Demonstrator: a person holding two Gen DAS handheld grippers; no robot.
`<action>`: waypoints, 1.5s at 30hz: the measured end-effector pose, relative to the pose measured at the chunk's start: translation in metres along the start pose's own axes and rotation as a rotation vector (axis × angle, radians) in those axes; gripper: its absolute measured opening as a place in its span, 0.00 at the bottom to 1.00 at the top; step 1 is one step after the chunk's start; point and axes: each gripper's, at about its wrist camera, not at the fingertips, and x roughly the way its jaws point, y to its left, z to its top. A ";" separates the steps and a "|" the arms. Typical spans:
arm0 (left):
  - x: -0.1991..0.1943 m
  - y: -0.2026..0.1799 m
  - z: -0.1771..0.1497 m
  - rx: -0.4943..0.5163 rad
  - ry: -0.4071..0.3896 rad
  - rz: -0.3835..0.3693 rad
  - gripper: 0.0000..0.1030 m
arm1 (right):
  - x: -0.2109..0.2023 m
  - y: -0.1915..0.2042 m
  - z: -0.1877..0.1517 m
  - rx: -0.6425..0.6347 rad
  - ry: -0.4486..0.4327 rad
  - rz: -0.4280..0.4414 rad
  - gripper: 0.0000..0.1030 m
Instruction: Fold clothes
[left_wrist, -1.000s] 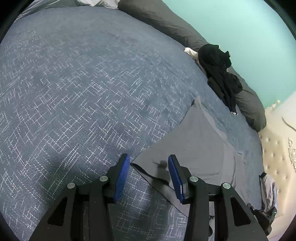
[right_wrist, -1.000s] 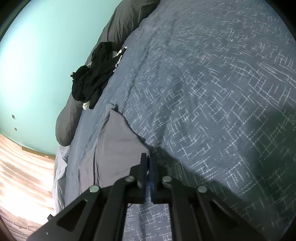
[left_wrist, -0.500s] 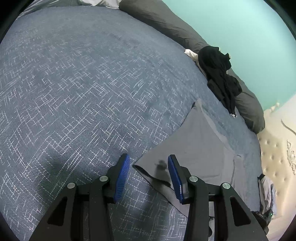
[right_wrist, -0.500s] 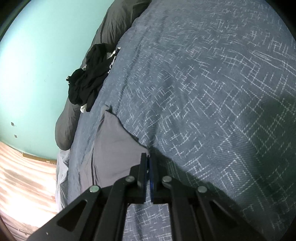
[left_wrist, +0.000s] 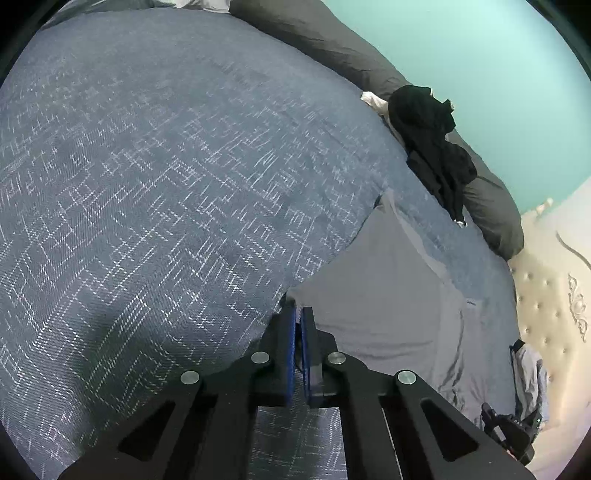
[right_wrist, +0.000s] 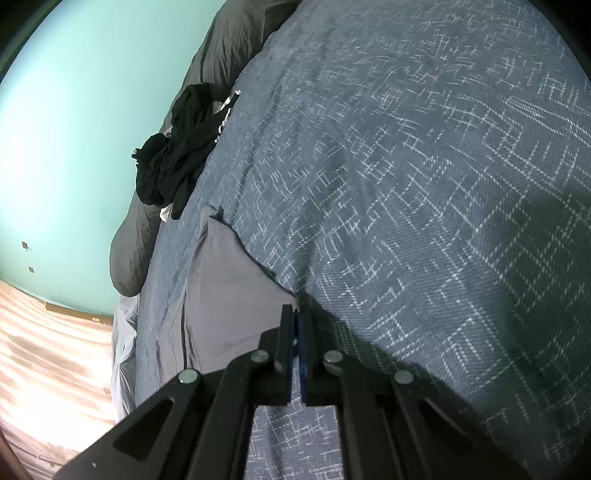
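Grey cloth (left_wrist: 380, 295) lies flat on a blue patterned bedspread (left_wrist: 155, 192). Left tongs (left_wrist: 298, 314) have just closed, pinching one near corner; right tongs (right_wrist: 295, 314) pinch another, likely ready to lift and fold.

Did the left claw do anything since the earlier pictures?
Yes. The left claw stayed put against the bedspread, but its jaws have just closed, pinching the corner of the grey cloth that lay between them.

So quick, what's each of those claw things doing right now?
Left gripper: just closed, pinching a corner of the grey garment.
Right gripper: closed on another corner.
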 end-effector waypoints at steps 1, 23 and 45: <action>-0.001 -0.001 0.000 0.002 -0.004 -0.004 0.02 | 0.000 0.000 0.000 0.001 0.000 0.000 0.02; -0.012 -0.097 -0.012 0.158 -0.021 -0.140 0.02 | -0.008 -0.001 0.007 -0.008 -0.001 -0.045 0.03; 0.088 -0.326 -0.127 0.521 0.307 -0.243 0.02 | -0.040 -0.028 0.032 0.059 -0.043 0.015 0.04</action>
